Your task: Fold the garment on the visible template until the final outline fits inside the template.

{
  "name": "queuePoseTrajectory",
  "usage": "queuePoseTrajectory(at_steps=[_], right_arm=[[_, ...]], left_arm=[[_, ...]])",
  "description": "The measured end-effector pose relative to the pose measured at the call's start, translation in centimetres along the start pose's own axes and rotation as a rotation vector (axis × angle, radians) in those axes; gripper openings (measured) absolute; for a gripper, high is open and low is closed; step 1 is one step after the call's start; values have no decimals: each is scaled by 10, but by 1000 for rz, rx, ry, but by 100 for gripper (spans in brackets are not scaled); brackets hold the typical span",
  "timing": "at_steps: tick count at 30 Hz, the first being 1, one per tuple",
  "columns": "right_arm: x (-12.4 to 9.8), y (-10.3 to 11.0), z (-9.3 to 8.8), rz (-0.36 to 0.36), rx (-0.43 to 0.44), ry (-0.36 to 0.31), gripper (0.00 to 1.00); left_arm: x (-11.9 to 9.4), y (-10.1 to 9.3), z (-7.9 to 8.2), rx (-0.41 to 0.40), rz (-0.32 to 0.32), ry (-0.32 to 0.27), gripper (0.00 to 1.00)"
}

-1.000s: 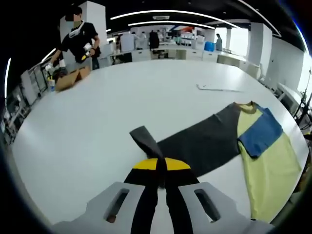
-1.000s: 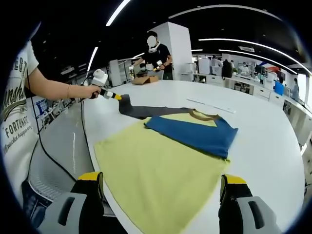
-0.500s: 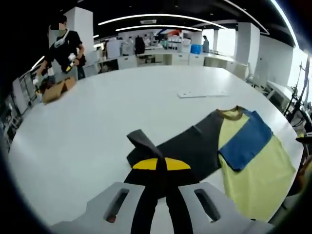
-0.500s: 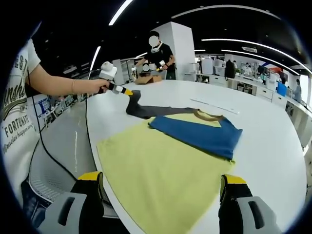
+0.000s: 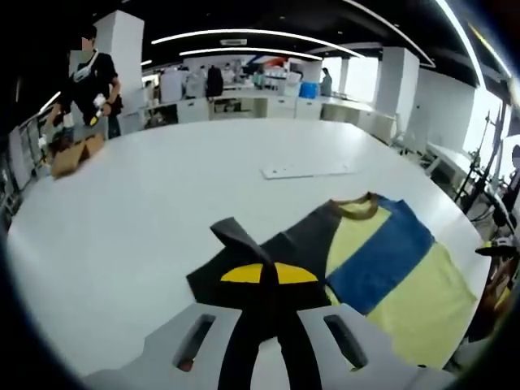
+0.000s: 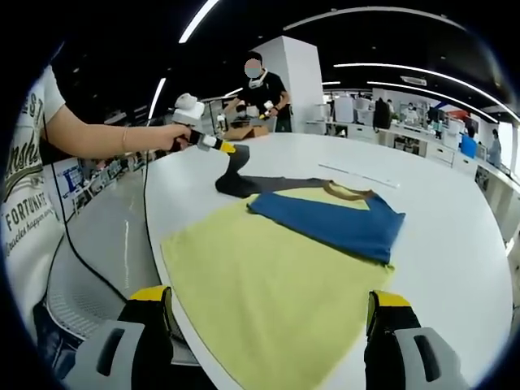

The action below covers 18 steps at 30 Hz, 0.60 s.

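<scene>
Left tongs (image 5: 269, 280) are pressed together, pinching the end of the dark grey sleeve (image 5: 236, 236) of the yellow, blue and grey short-sleeved shirt (image 5: 382, 260); the sleeve end is lifted off the white round bench (image 5: 146, 203). Right tongs (image 6: 268, 325) are spread wide, holding nothing, sitting at the shirt's yellow hem, near the bench edge.

Key relation: the shirt body lies to the right of and beyond the left tongs, and the grey sleeve's long axis runs from the pinch towards the brown collar (image 5: 357, 208). My read is that the fold goes across onto the yellow panel, so the left tongs are the ones placed to do it. The blue sleeve (image 6: 325, 226) is already folded over the body.

Right gripper view gives me the left tongs (image 6: 225, 148) in the person's hand (image 6: 166, 136), with the grey sleeve hanging from them down to the bench, plus the full yellow body towards the hem. Left gripper view gives the pinch itself close up, and a flat white strip (image 5: 307, 171) on the bench beyond the collar. I can't make out a template outline under the shirt.
</scene>
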State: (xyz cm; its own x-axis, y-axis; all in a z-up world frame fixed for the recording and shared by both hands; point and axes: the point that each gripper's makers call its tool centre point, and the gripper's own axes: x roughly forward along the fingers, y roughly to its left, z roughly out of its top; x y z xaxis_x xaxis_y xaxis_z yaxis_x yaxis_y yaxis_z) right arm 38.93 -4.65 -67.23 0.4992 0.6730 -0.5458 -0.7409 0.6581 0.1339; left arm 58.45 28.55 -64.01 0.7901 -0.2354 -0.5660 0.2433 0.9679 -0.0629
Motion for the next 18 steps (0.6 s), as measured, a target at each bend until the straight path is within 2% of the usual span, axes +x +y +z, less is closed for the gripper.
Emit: queuePoseTrajectory(at_steps=[12,18], right_arm=[[1,0,-2,5,0,7,99],[0,-2,-3,3,0,8,99]], left_arm=[[17,-43,21,15,-77,-29,0],[26,-68,26,26,-121,-29,0]])
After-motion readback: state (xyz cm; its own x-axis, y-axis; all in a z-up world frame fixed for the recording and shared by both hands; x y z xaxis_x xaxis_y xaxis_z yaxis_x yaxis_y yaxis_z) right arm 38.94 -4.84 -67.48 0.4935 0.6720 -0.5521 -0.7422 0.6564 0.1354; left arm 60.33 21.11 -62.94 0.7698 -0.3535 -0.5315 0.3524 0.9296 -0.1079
